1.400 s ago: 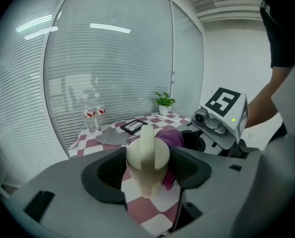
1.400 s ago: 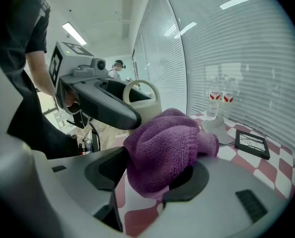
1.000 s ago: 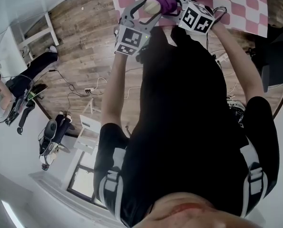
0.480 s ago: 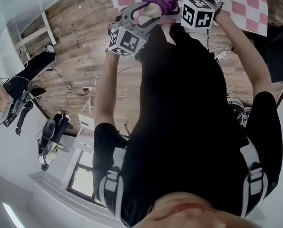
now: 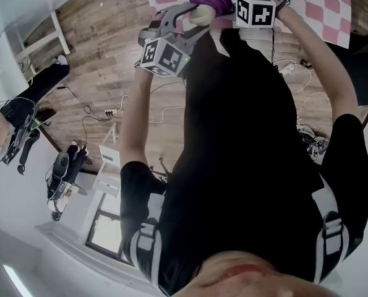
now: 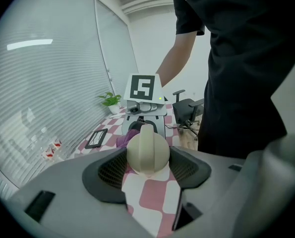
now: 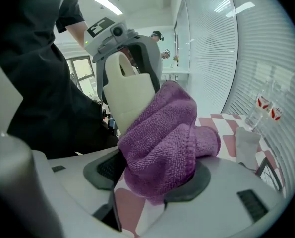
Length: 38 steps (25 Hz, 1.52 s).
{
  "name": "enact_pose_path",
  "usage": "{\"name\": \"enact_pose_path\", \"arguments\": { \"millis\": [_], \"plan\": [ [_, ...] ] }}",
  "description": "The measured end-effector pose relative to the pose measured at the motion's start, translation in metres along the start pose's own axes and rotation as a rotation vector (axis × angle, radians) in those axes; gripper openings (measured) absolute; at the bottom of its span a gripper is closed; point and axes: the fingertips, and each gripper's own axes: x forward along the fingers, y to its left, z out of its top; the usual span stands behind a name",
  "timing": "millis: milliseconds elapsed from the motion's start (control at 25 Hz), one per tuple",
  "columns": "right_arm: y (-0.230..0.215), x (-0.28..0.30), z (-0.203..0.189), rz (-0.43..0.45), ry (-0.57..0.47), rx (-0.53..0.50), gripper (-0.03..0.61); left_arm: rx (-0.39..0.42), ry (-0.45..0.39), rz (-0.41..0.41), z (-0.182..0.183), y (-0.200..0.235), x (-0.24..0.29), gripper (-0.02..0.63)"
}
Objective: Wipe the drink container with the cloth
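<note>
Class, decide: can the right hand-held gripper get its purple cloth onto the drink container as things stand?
Probably yes. The cloth, in the right hand-held gripper whose jaws have just been opening, already lies against the drink container that the left hand-held gripper holds; nothing stands between.

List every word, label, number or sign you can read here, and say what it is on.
No readable words or numbers anywhere.
Left white cube and right white cube: black square marker patterns, not letters.
Clear glasses with red marks: too small to read.
Cream plastic drink container and purple terry cloth: no print shows.
</note>
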Motion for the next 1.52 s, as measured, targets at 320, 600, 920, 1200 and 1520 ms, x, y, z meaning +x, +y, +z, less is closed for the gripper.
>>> {"name": "enact_pose_path", "arguments": {
  "millis": [320,600,920,1200,1520],
  "plan": [
    [-0.003,0.019,-0.031,0.066,0.036,0.108,0.278,0.047,0.002,-0.003,-0.003,-0.005,-0.001,0.287],
    [-0.009,0.031,-0.052,0.067,0.101,0.129,0.272,0.073,0.002,-0.012,-0.001,-0.005,-0.001,0.287],
    [0.0,0.014,-0.027,0.092,0.115,-0.026,0.272,0.162,0.022,-0.05,0.004,-0.012,0.003,0.287],
    [0.008,-0.009,0.003,0.092,0.107,-0.161,0.272,0.181,0.04,-0.114,0.006,-0.009,0.008,0.287],
    [-0.006,-0.025,0.009,-0.014,-0.027,0.062,0.26,-0.071,-0.007,-0.07,0.014,0.02,0.021,0.287]
  ]
}}
